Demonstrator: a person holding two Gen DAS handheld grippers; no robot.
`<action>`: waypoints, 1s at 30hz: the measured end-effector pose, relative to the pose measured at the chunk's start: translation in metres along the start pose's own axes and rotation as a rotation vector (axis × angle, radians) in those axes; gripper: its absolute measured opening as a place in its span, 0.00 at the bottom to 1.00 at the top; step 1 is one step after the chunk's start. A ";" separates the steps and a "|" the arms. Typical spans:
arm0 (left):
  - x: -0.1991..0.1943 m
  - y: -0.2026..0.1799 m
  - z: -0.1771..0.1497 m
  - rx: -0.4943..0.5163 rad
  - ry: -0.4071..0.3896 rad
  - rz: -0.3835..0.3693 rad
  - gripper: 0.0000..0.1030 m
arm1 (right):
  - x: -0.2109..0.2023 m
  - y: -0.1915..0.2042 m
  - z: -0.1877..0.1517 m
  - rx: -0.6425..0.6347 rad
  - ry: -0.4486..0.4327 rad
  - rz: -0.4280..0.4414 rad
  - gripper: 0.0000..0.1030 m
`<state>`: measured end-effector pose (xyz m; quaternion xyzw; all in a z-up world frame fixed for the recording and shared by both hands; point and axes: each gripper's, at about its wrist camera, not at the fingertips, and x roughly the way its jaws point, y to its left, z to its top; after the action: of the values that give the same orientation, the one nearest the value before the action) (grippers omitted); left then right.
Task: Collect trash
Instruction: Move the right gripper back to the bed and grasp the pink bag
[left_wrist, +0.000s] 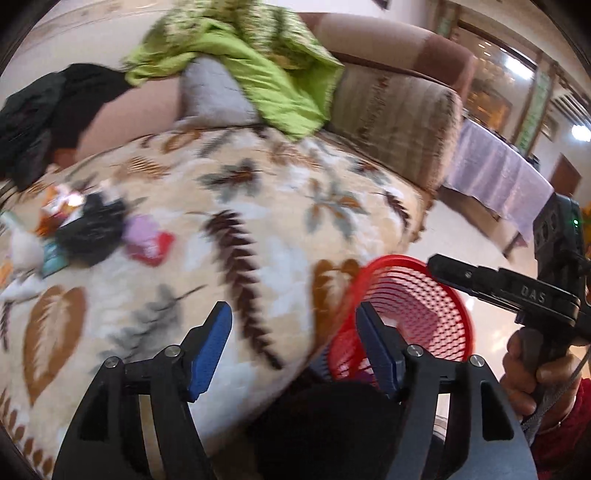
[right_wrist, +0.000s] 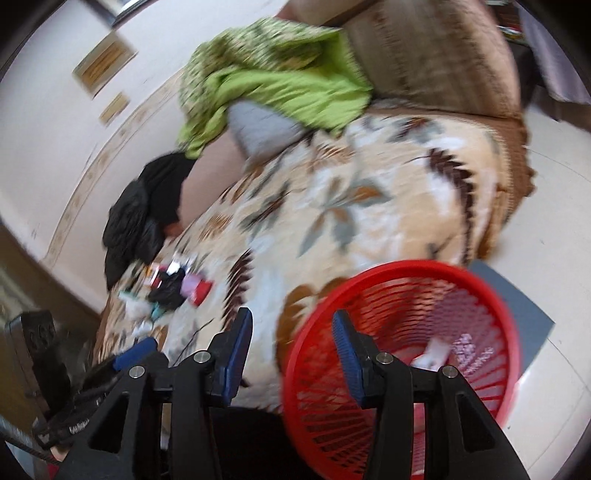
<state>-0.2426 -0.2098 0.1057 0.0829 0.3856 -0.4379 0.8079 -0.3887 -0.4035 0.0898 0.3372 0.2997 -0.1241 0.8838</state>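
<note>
A pile of trash (left_wrist: 92, 232) lies on the leaf-patterned blanket at the left: a black bag, wrappers, a red and pink packet, white paper. It shows smaller in the right wrist view (right_wrist: 173, 288). A red mesh basket (right_wrist: 399, 354) stands on the floor beside the sofa, with a few pieces of trash inside; it also shows in the left wrist view (left_wrist: 402, 314). My left gripper (left_wrist: 295, 347) is open and empty over the blanket's front edge. My right gripper (right_wrist: 291, 354) is open and empty, with its right finger over the basket rim. It also appears in the left wrist view (left_wrist: 454, 277).
A sofa covered by the leaf-patterned blanket (left_wrist: 240, 221) carries a green cloth (left_wrist: 236, 62), a grey cushion (left_wrist: 214, 92) and black clothing (left_wrist: 48, 107) at the back. A table with a lilac cloth (left_wrist: 498, 177) stands to the right. The floor is pale tile.
</note>
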 end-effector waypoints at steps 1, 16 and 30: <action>-0.004 0.010 -0.003 -0.015 -0.003 0.018 0.67 | 0.006 0.009 -0.002 -0.020 0.012 0.010 0.48; -0.035 0.145 -0.031 -0.246 -0.072 0.264 0.67 | 0.099 0.124 -0.009 -0.339 0.171 0.079 0.60; -0.041 0.222 -0.042 -0.426 -0.104 0.365 0.67 | 0.265 0.209 0.025 -0.562 0.270 -0.069 0.64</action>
<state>-0.1076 -0.0298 0.0599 -0.0431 0.4058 -0.1978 0.8913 -0.0803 -0.2703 0.0512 0.0828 0.4482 -0.0202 0.8899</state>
